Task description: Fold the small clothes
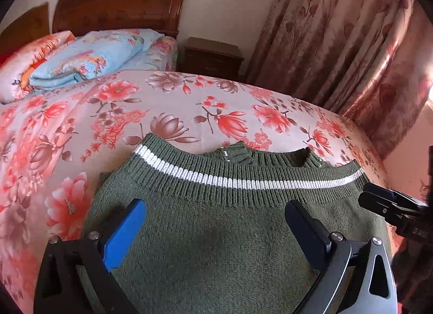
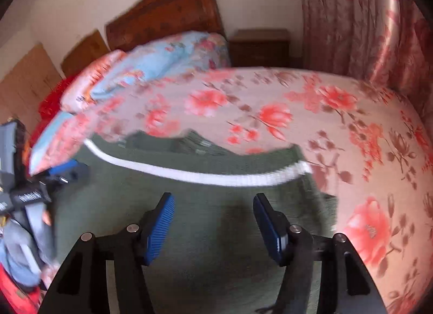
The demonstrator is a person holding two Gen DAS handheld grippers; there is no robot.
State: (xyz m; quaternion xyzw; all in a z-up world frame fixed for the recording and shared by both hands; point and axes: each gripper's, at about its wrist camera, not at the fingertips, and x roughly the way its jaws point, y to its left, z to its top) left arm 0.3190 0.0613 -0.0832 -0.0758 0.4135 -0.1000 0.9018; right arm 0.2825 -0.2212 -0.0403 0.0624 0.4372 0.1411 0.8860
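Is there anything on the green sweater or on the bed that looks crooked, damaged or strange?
Nothing stands out. The green sweater lies flat on the floral bedspread, its white stripe unbroken across the ribbing. Both tongs, left and right, are open above it. The right view is blurred, so small flaws could hide.

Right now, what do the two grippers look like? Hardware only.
Left gripper: black angular frame with cut-out slots, silver round bolts, blue flat pads. Right gripper: same black frame and silver bolts, blue ribbed pads. No cables or sleeves are clearly visible.
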